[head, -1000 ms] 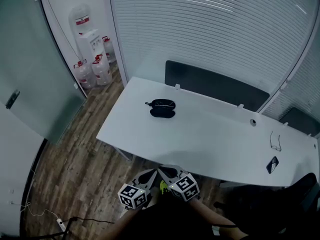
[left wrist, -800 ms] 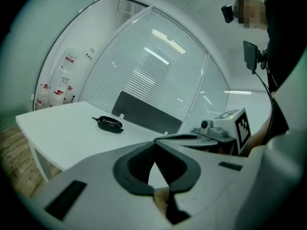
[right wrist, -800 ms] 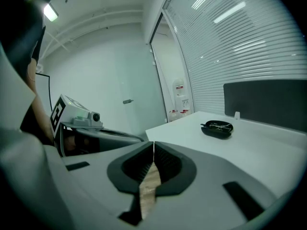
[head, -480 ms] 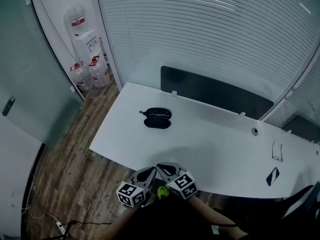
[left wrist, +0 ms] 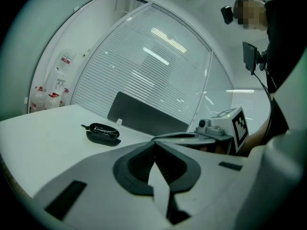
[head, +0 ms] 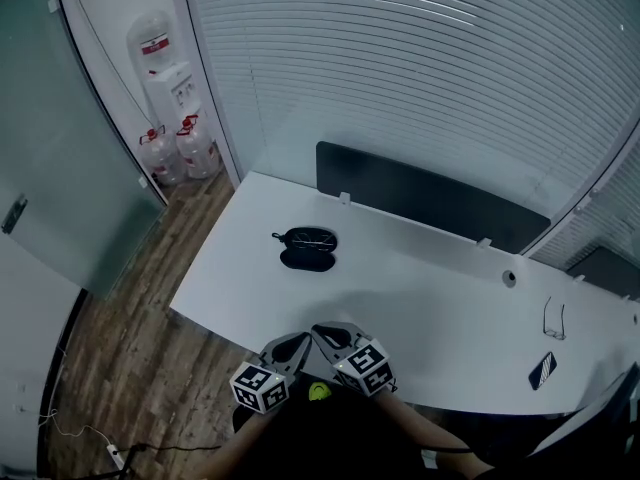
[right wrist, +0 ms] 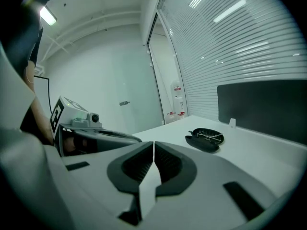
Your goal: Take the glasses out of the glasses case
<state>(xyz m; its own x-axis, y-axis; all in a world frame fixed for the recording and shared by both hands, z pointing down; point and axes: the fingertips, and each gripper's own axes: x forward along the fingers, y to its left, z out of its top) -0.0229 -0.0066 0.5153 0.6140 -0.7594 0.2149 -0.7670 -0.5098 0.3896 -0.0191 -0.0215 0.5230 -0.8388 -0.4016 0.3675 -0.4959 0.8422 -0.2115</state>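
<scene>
A black glasses case lies open on the white table, toward its left end. Thin-framed glasses rest in its far half. Both grippers are held close together at the table's near edge, well short of the case. The left gripper is shut with nothing in it, and so is the right gripper. From the left gripper the case lies ahead to the left. From the right gripper the case lies ahead to the right.
A dark partition panel runs along the table's far edge. A second pair of glasses and a phone lie at the table's right end, near a cable hole. Water bottles stand on the wooden floor at far left.
The head view has shifted, so the table and case now sit lower and further left in the picture. Both grippers stay shut and side by side at the near edge.
</scene>
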